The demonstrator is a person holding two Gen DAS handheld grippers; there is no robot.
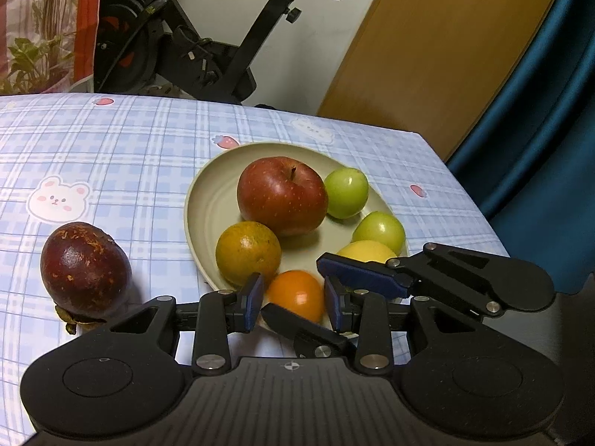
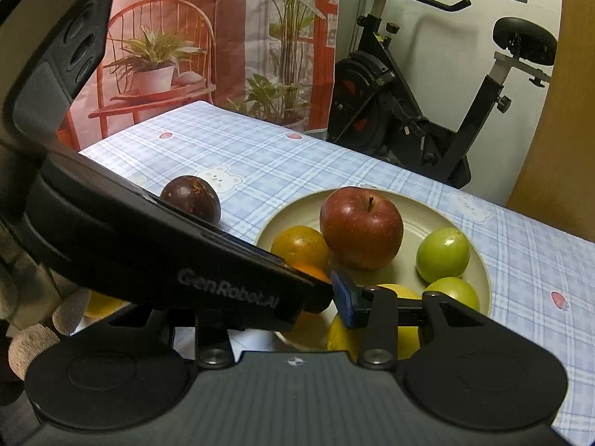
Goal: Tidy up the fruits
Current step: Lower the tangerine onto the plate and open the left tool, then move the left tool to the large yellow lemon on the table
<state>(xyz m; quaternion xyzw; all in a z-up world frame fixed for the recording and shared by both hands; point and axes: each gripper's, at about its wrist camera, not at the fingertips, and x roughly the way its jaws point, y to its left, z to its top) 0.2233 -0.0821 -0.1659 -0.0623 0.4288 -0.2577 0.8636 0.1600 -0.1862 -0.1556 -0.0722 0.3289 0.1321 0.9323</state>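
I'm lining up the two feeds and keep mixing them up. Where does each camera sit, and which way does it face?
Left wrist: on the left gripper, looking down across the plate; its fingers flank an orange fruit, with the right gripper crossing in.
Right wrist: on the right gripper, facing the plate; the left gripper body blocks its left side.
Shared: plate, apple, exercise bike.

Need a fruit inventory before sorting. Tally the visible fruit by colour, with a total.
Red: 1, apple
Green: 2
Orange: 2
Yellow: 1
Dark purple: 1, off the plate
Total: 7
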